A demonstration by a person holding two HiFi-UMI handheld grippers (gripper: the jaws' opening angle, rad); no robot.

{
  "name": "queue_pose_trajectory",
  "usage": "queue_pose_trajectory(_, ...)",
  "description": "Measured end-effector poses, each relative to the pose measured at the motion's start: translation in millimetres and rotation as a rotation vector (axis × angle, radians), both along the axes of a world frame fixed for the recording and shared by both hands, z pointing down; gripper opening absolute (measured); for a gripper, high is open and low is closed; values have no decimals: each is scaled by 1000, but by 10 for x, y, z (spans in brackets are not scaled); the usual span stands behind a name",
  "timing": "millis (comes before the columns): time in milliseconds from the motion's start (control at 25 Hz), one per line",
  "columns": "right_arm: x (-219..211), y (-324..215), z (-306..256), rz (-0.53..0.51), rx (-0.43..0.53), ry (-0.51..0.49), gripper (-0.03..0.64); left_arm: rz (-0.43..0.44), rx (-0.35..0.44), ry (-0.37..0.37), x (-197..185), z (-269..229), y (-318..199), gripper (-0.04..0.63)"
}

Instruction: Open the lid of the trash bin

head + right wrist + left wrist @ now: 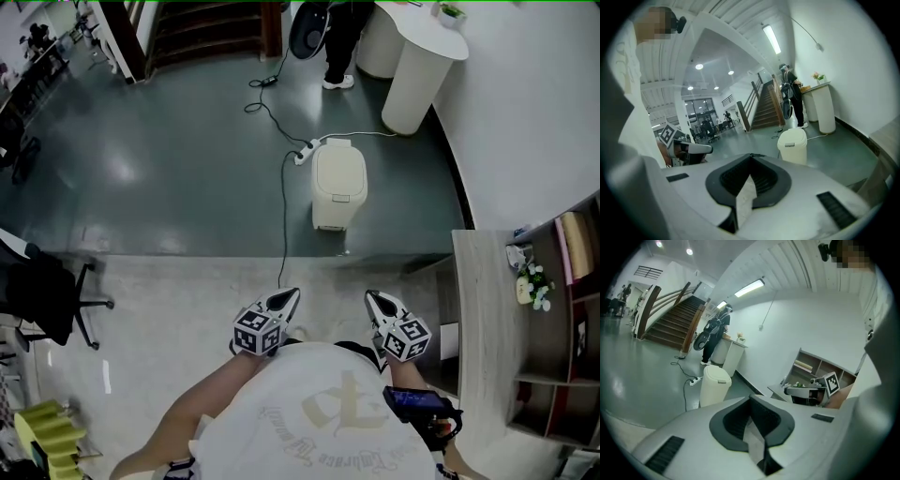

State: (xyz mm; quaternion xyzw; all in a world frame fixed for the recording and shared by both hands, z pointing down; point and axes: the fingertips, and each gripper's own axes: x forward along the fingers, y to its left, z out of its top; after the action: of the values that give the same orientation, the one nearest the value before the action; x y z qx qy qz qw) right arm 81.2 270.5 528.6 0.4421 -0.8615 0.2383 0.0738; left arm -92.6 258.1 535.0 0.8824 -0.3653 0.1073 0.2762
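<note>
**Bin lid down, grippers well short of it**

The cream trash bin (338, 185) stands on the dark floor (187, 169) just above frame centre, with its lid (339, 167) closed. The left gripper (284, 300) and right gripper (378, 302) sit low centre, jaws pressed together and empty. The lid looks like light, stiff, smooth plastic. Its front tab (338, 198) seems the likeliest hold.

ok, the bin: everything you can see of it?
The bin is cream and looks like plastic, with a tall body, rounded corners and a domed lid. The lid is shut, and a small grey tab sits at its front edge. It stands upright on the dark floor, just beyond the step. A white power strip with a black cable lies by its far left corner; I can't tell if they touch. The left gripper and right gripper are far short of it.
</note>
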Motion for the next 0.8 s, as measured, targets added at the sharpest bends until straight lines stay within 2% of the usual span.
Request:
queue_pose_trajectory(280, 39, -182, 35, 6, 1, -15, 5, -59, -1, -20, -204, -8, -62, 12)
queue_pose_trajectory(480, -66, -328, 98, -20, -7, -23, 5, -67, -15, -26, -229, 53, -117, 12)
queue_pose_trajectory(800, -166, -797, 245, -51, -27, -35, 5, -116, -34, -42, -393, 152, -508, 12)
